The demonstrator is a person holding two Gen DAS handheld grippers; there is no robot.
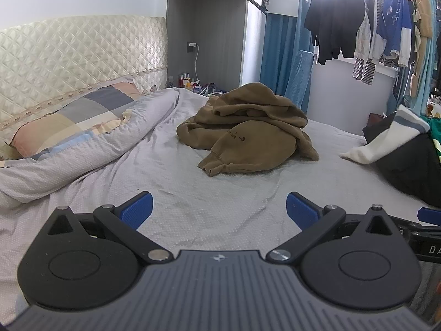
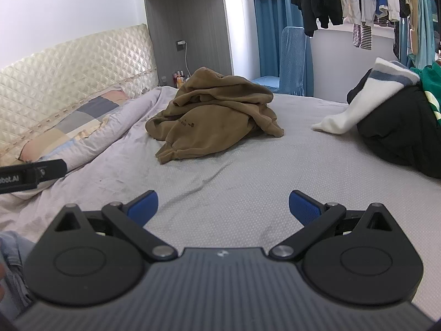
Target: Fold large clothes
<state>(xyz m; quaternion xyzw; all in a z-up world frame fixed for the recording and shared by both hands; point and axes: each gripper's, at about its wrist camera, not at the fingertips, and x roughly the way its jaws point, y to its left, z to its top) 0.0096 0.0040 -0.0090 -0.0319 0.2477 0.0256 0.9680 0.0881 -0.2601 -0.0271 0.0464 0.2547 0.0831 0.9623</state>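
Denim sleeve (image 2: pixel 11 262) only right view; brown hoodie (image 1: pixel 248 129) both

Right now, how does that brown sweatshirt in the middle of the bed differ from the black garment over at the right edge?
The brown sweatshirt lies alone, mid-bed, fully in view; the black garment sits at the bed's right side, partly cut off by the frame. The brown sweatshirt has nothing on it; the black garment has a white and grey sleeve draped over it and something green beside it. The sweatshirt shows small dark lettering; the black garment shows none. Both are crumpled heaps, unfolded, on the grey sheet.
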